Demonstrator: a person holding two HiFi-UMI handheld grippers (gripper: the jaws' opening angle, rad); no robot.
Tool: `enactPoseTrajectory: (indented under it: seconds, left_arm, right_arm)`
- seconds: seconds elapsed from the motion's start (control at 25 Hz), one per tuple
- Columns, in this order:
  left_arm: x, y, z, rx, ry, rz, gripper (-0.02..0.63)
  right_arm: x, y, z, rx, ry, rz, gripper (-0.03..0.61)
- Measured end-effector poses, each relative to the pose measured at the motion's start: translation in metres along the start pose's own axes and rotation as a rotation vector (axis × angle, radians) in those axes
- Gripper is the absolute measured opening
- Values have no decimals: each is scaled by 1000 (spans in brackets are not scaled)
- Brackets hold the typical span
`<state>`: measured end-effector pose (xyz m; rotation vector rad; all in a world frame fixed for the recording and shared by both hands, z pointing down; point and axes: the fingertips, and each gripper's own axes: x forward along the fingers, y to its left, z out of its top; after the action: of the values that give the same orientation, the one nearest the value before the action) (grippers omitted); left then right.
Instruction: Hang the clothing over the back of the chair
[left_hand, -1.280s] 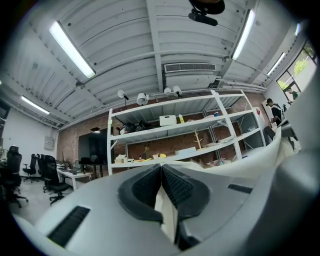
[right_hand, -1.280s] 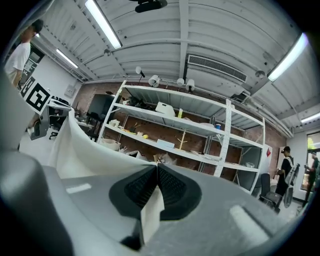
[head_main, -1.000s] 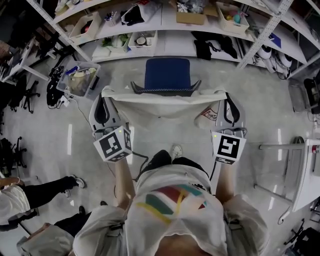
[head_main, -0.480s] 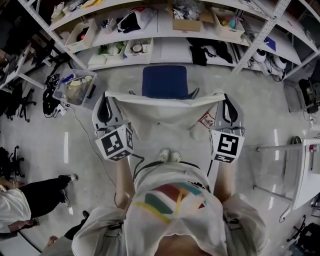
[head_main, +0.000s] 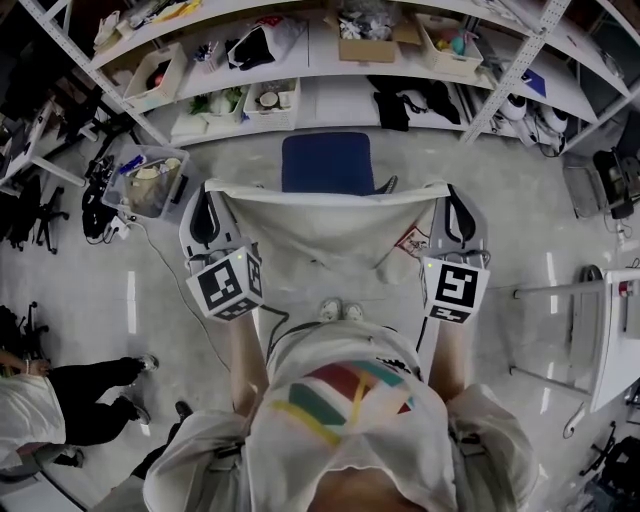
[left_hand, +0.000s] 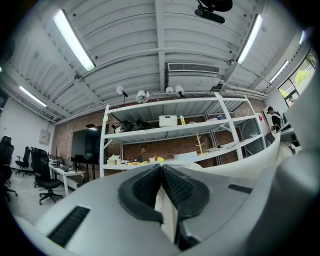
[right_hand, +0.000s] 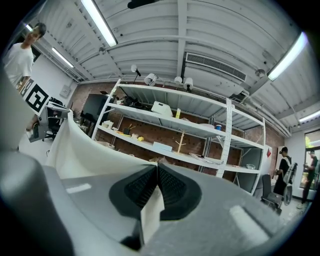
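A white garment (head_main: 330, 222) is stretched flat between my two grippers in the head view, its top edge level and its body hanging below. My left gripper (head_main: 207, 188) is shut on the left corner; white cloth (left_hand: 167, 214) shows pinched between its black pads (left_hand: 146, 186). My right gripper (head_main: 448, 190) is shut on the right corner, with a strip of cloth (right_hand: 151, 210) between its pads (right_hand: 172, 187). The blue chair (head_main: 326, 162) stands just beyond the garment, its seat showing above the cloth's top edge.
White shelving (head_main: 330, 60) with bins and dark clothes runs behind the chair. A clear bin (head_main: 150, 180) sits on the floor at left. A metal frame (head_main: 590, 320) stands at right. A bystander's legs (head_main: 90, 400) are at lower left.
Both grippers with the stretched garment have shifted slightly forward and up in view toward the chair. The bystander at lower left has stepped further left.
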<state>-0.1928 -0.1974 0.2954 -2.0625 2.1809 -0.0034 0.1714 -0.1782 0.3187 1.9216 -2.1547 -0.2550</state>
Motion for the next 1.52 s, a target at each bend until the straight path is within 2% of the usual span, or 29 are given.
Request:
enactPoseTrajectory:
  seconds: [0.16, 0.48, 0.64, 0.88, 1.0, 1.24, 1.52]
  left_arm:
    - [10, 11, 19, 7, -50, 2, 15]
    - [34, 28, 95, 39, -185, -11, 15]
    - [50, 32, 140, 53, -244, -43, 15]
    - [68, 39, 212, 82, -363, -82, 15]
    - [74, 41, 233, 114, -389, -78, 15]
    - [90, 43, 229, 139, -361, -73, 15]
    - [117, 38, 169, 148, -226, -90, 15]
  right_arm:
    - [8, -6, 21, -32, -44, -20, 8]
    - [29, -32, 126, -102, -287, -57, 8]
    - [35, -50, 179, -144, -377, -74, 8]
    - [47, -71, 250, -206, -478, -113, 8]
    - [50, -76, 269, -225, -497, -118, 8]
    - [68, -73, 269, -217, -472, -104, 8]
    - [104, -59, 220, -240, -339, -71, 8]
